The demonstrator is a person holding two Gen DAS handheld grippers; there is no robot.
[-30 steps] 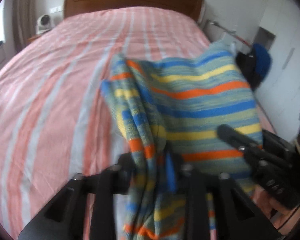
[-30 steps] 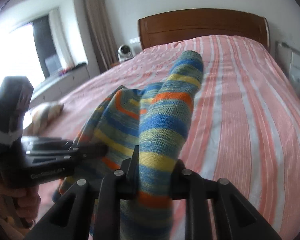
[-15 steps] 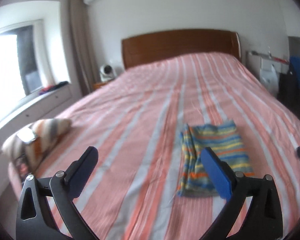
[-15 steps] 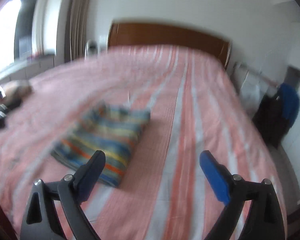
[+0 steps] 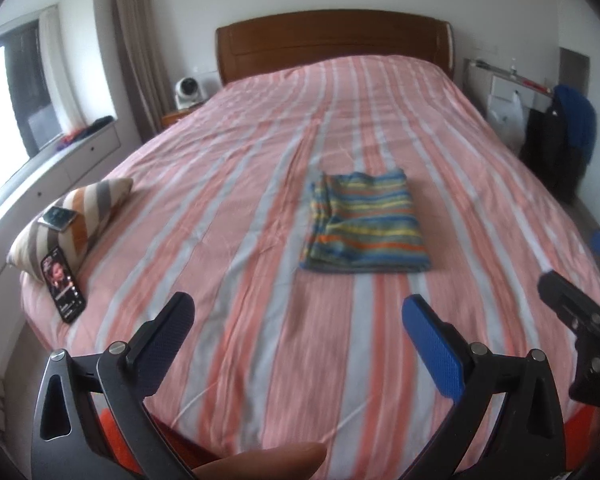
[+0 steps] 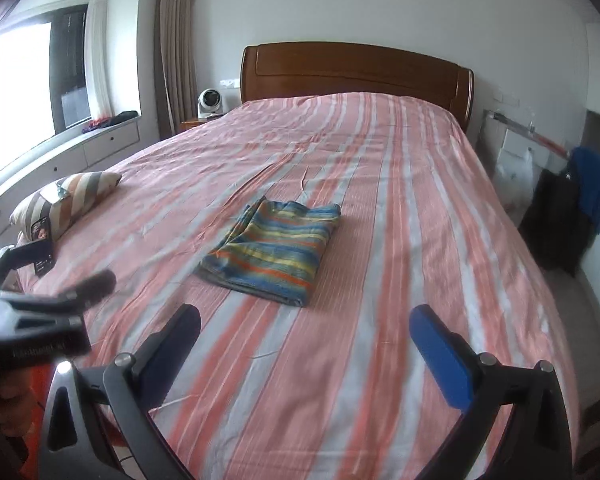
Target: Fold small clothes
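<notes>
A small striped knit garment (image 5: 364,224), blue, yellow, green and orange, lies folded flat in a rectangle on the pink striped bed (image 5: 236,208). It also shows in the right wrist view (image 6: 274,246). My left gripper (image 5: 296,320) is open and empty, held back above the foot of the bed, well short of the garment. My right gripper (image 6: 306,330) is open and empty too, likewise pulled back. The right gripper's body shows at the right edge of the left wrist view (image 5: 580,328); the left one shows at the left of the right wrist view (image 6: 40,312).
A striped cushion (image 5: 72,224) with a phone (image 5: 58,218) on top sits at the bed's left edge; another phone (image 5: 63,284) leans beside it. A wooden headboard (image 5: 332,40) is at the far end. Dark and blue clothes (image 5: 560,136) hang at the right.
Both grippers let go of the striped garment, opened and drew back toward the foot of the bed. The garment now lies folded on the bed.
</notes>
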